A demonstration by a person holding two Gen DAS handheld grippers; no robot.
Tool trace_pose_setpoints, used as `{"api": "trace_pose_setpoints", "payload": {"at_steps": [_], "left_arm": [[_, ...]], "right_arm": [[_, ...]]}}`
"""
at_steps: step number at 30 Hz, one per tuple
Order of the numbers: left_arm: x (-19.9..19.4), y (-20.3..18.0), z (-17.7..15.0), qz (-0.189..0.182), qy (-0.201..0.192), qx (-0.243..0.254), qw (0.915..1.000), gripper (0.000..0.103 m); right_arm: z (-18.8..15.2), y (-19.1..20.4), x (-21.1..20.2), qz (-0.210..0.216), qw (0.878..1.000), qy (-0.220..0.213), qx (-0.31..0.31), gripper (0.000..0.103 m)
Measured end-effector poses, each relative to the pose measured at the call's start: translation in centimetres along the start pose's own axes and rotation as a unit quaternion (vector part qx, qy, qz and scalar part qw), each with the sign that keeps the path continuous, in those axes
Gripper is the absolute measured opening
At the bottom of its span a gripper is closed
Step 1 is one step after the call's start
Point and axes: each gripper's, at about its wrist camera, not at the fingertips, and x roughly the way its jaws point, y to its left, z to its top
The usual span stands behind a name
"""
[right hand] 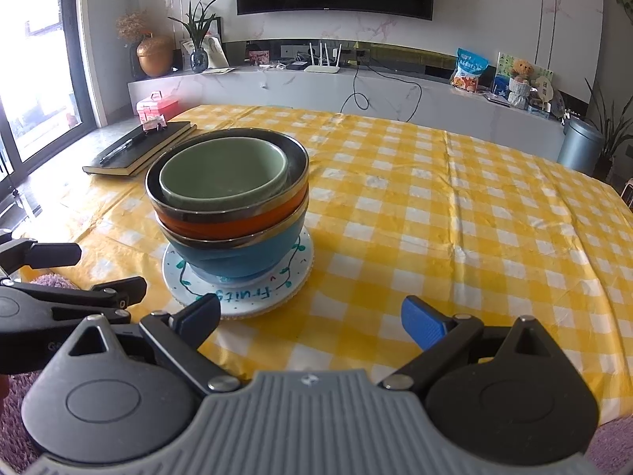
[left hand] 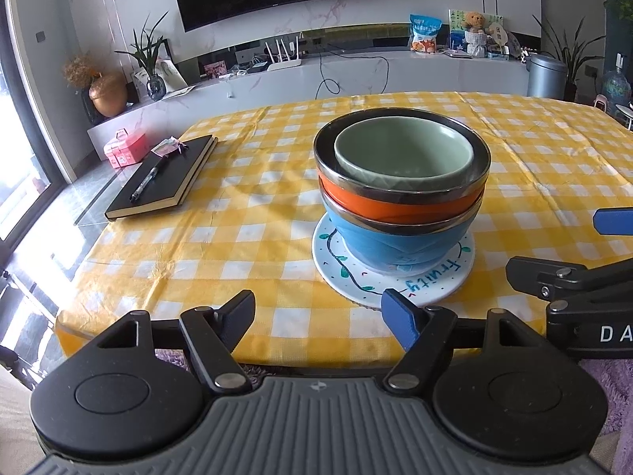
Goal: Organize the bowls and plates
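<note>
Currently both grippers empty, jaws spread wide, hovering at the near edge of the table (left hand: 245, 213). Left gripper (left hand: 318, 318) sits just short of the white plate (left hand: 435, 281); right gripper (right hand: 312, 318) just right of it, its left finger overlapping the plate rim in view. Bowl stack on the plate, near table centre: blue bowl (left hand: 399, 243) at bottom, orange bowl (left hand: 395, 208) nested in it, green bowl (left hand: 403, 150) on top, inside. Both lower bowls have metal rims. Black notebook (left hand: 162, 176) with a pen (left hand: 148, 180) lies well apart, far left on the yellow checked cloth.
</note>
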Motion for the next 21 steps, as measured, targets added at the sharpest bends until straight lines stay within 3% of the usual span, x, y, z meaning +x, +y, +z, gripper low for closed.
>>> {"api": "trace_pose_setpoints", "payload": {"at_steps": [21], "left_arm": [[-0.16,-0.04,-0.07,0.001,-0.002,0.001,1.0000,0.086]], "right_arm": [[0.10,0.13,0.13,-0.005,1.000,0.004,-0.003,0.096]]}}
